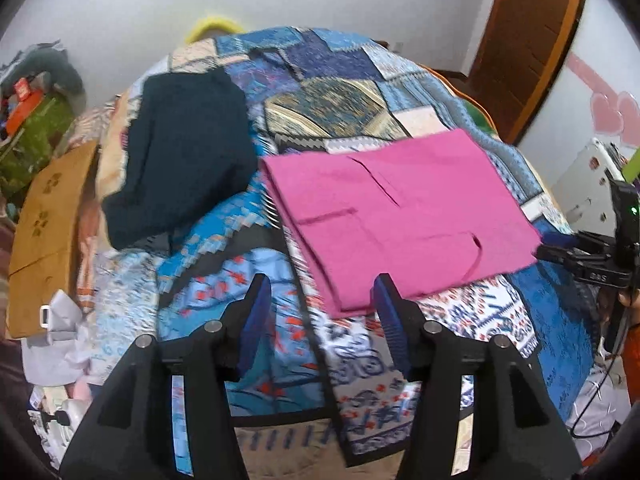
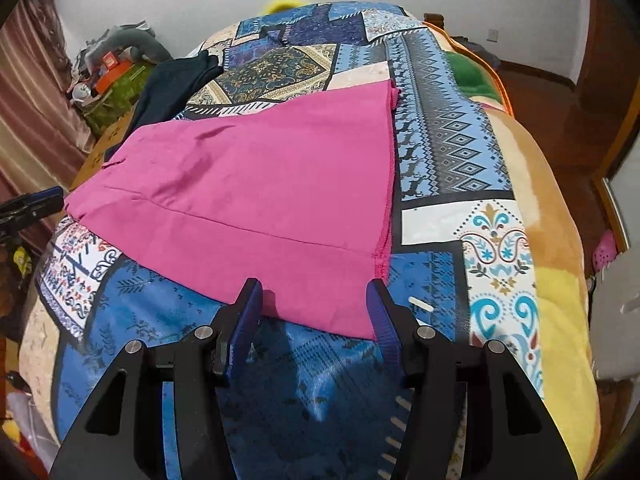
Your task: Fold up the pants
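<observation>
My left hand-held gripper [image 1: 320,300] hangs over the near part of the bed with its 2 blue-padded fingers [image 1: 256,308] spread wide and nothing between them. The pink pants [image 1: 400,216] lie flat on the patchwork quilt [image 1: 280,360] just ahead of it and slightly to the right — their nearest folded corner sits right by the tip of my right-side finger, though I cannot tell whether it touches. From this view the pants show pocket slits and a folded edge along their left side. To the left of the pants, a little apart, a dark teal garment [image 1: 180,152] lies in a loose heap on the quilt, and beyond that a brown cardboard box [image 1: 48,232] stands at the bed's edge. My right hand-held gripper [image 2: 314,300] is also open and holding nothing; its 2 fingers [image 2: 248,312] straddle the near edge of the pants [image 2: 260,200], whose fabric reaches down into the gap between the fingertips. From this side the pants spread away from me as a broad flat panel, with the hemmed edge running down the right and ending just by my right-side fingertip. Seen from the left wrist, the right hand-held gripper [image 1: 560,256] sits at the pants' far right corner — low, close to the quilt. A yellow and green blanket [image 2: 560,280] shows along the bed's right side.
</observation>
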{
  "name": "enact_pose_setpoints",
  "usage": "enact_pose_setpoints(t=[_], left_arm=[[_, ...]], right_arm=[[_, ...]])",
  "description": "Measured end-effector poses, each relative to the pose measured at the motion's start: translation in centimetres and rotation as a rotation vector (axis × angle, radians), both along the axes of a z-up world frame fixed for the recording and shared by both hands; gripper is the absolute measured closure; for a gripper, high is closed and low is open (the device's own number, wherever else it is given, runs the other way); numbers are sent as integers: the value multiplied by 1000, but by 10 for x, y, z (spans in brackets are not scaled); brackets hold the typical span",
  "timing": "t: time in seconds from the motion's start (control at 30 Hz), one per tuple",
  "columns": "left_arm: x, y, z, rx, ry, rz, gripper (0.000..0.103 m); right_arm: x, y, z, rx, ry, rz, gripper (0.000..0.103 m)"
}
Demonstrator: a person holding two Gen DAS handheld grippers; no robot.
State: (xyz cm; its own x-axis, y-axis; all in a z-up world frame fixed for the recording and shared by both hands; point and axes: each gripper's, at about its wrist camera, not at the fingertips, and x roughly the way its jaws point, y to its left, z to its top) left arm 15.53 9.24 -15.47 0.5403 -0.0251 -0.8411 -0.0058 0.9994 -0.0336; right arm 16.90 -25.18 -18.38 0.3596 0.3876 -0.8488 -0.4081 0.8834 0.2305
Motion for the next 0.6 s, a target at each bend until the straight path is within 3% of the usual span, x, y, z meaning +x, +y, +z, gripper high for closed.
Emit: enact_pose_setpoints(t=[0.33, 0.43, 0.6], left_arm=[[49, 29, 15, -57, -33, 64, 48], [68, 33, 13, -97, -29, 71, 48], [102, 38, -1, -99, 5, 83, 49]], right_arm=[[20, 4, 42, -12, -154, 11, 52], [37, 11, 45, -15, -174, 11, 52], [73, 18, 40, -16, -186, -1, 52]])
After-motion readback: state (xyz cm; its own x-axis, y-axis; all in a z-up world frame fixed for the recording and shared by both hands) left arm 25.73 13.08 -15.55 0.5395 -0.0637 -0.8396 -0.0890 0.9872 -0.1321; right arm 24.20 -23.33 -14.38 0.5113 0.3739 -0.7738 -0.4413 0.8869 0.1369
